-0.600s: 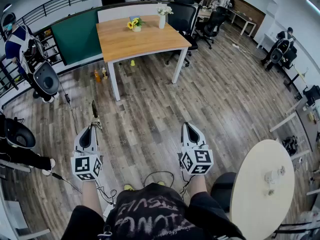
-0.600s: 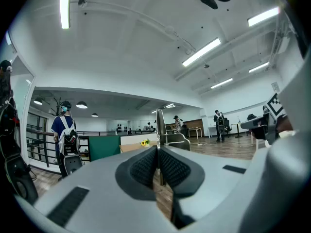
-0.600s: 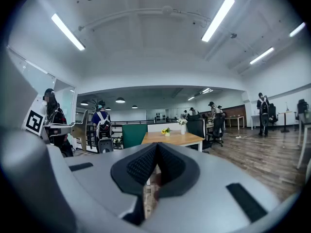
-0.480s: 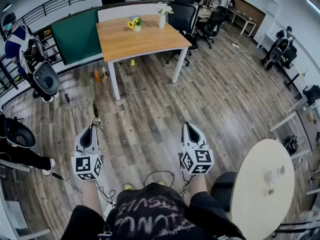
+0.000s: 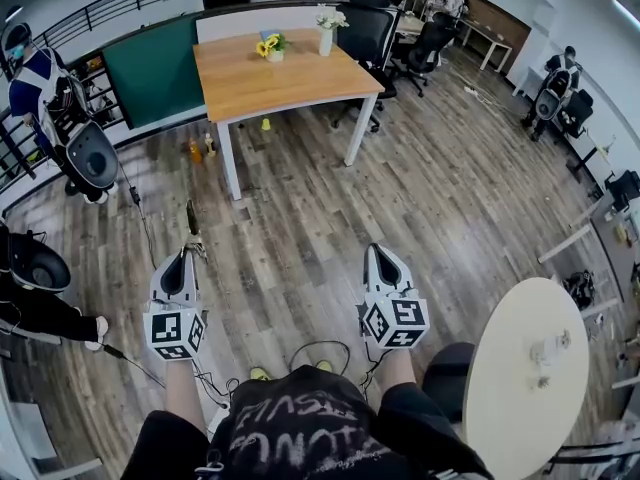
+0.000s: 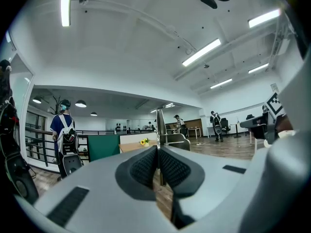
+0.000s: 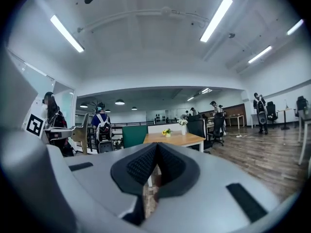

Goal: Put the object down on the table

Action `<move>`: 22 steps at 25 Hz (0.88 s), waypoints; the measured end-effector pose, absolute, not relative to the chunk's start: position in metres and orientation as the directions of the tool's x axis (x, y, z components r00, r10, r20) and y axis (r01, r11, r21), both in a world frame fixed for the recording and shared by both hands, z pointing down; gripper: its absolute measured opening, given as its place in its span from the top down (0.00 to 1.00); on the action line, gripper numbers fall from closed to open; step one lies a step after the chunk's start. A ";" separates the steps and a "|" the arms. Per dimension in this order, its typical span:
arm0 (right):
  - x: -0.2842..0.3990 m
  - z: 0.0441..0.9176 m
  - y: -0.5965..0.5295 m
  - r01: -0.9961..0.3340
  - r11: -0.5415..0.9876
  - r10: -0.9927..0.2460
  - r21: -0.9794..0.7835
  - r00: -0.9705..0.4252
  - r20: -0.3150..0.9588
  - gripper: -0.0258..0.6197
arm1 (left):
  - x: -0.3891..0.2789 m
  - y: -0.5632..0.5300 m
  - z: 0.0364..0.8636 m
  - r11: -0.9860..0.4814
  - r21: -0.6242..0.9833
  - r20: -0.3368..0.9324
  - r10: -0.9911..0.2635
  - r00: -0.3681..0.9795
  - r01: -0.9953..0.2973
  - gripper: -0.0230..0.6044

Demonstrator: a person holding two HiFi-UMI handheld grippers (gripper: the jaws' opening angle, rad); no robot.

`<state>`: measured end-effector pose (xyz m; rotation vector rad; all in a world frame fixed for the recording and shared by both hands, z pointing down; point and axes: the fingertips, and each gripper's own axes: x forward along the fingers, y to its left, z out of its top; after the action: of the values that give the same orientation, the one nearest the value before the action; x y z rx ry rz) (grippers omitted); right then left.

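Note:
My left gripper [image 5: 186, 254] is shut on a thin flat blade-like object [image 5: 189, 218] that sticks forward past its tips, over the wooden floor. In the left gripper view the object [image 6: 158, 125] rises edge-on from between the closed pads [image 6: 146, 165]. My right gripper [image 5: 376, 251] is held level beside it, shut with nothing between its pads [image 7: 142, 164]. The wooden table [image 5: 285, 86] stands well ahead, bearing a small sunflower pot [image 5: 270, 48] and a white vase of flowers [image 5: 324, 30]. From the right gripper view the table [image 7: 175, 140] lies straight ahead.
A round pale table [image 5: 520, 388] sits close at my right. Green partition [image 5: 155, 68] and office chairs [image 5: 365, 33] stand behind the wooden table. People with backpack rigs stand at far left [image 5: 45, 98] and far right [image 5: 555, 93]. Small bottles [image 5: 200, 150] sit by the table leg; cables [image 5: 315, 353] lie near my feet.
Both grippers stay where they were, the left still holding the thin object. Only people in the background have shifted slightly.

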<state>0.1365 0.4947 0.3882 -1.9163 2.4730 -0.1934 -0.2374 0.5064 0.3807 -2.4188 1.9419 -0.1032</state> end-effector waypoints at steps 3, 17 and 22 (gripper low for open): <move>0.128 0.390 0.494 -0.965 0.243 -0.966 -0.101 -0.250 0.068 0.95 | -0.244 0.505 0.383 -0.225 -0.073 0.030 -0.974 0.224 -0.971 0.94; 0.059 0.393 0.499 -0.972 0.222 -0.971 -0.077 -0.227 0.067 0.95 | -0.295 0.495 0.391 -0.285 -0.028 0.029 -0.958 0.284 -0.958 0.94; 0.053 0.396 0.485 -0.974 0.213 -0.972 -0.078 -0.219 0.080 0.95 | -0.299 0.481 0.398 -0.300 -0.032 0.039 -0.954 0.298 -0.954 0.94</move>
<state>0.0532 0.4850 0.3961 -1.9710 2.4575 -0.1744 -0.2987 0.4815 0.3978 -2.5291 1.8576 -0.0785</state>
